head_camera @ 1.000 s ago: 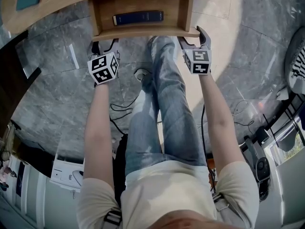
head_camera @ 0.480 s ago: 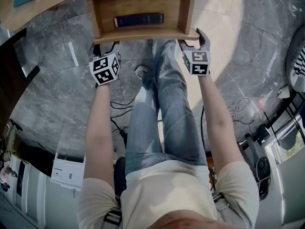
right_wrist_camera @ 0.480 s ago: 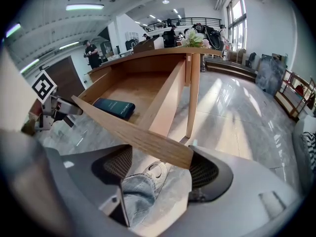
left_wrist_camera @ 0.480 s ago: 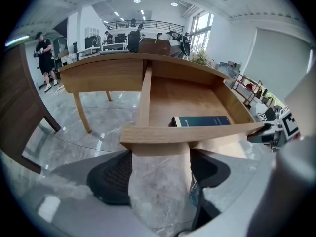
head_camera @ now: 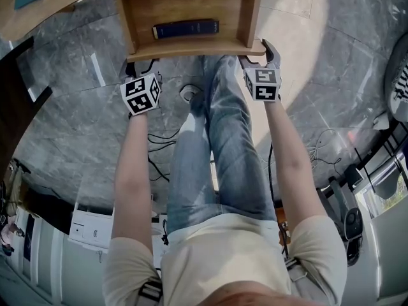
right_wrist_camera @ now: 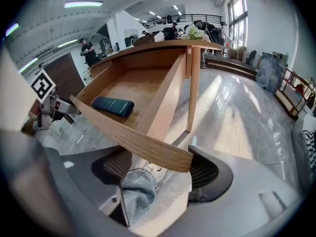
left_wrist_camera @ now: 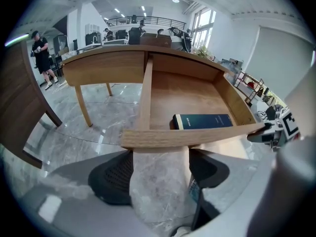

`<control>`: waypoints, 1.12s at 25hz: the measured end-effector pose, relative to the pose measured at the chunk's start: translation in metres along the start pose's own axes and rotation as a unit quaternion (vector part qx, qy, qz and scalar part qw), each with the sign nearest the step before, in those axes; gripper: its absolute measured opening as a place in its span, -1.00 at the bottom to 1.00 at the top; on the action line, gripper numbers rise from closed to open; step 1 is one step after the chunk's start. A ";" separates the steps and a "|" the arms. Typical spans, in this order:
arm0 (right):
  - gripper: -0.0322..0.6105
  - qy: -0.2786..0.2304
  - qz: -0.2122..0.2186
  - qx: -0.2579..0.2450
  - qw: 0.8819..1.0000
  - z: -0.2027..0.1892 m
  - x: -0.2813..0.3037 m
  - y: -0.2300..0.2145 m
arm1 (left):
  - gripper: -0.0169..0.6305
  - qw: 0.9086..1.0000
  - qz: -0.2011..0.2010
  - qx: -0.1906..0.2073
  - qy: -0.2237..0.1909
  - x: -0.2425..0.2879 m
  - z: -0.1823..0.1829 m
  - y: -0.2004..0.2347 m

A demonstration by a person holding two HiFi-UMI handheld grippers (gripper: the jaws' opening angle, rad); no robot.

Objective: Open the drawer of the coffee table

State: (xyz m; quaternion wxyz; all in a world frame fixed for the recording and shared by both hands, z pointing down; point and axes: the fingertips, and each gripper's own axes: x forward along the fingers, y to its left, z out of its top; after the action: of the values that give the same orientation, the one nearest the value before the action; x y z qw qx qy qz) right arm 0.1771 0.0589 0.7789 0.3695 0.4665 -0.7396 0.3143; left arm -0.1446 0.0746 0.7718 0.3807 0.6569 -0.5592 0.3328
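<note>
At the open drawer [head_camera: 191, 46], left gripper [left_wrist_camera: 160, 164] jaws gape empty below its front; right gripper [right_wrist_camera: 163, 169] jaws loosely straddle its corner.

lettering on the book [left_wrist_camera: 202, 121] seems unreadably small.

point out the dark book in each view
Head view: book top centre, inside the drawer.
Left gripper view: book right of centre, behind the drawer front.
Right gripper view: book left of centre, on the drawer floor.
Shared landmark: the drawer front, just before the book.
</note>
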 end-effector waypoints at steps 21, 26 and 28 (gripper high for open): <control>0.19 0.012 -0.014 -0.005 1.000 -0.005 0.005 -0.002 | 0.16 1.000 0.004 -0.005 0.018 0.006 -0.006 0.001; 0.20 0.016 -0.017 -0.004 1.000 -0.005 0.004 -0.003 | 0.16 1.000 0.001 -0.008 0.023 0.006 -0.006 0.001; 0.20 0.015 -0.019 -0.004 1.000 -0.004 0.003 -0.003 | 0.16 1.000 0.001 -0.009 0.022 0.005 -0.005 0.001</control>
State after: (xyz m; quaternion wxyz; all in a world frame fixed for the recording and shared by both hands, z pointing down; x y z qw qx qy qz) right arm 0.1801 0.0596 0.7835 0.3880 0.4740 -0.7264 0.3117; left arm -0.1446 0.0762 0.7790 0.3986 0.6457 -0.5541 0.3422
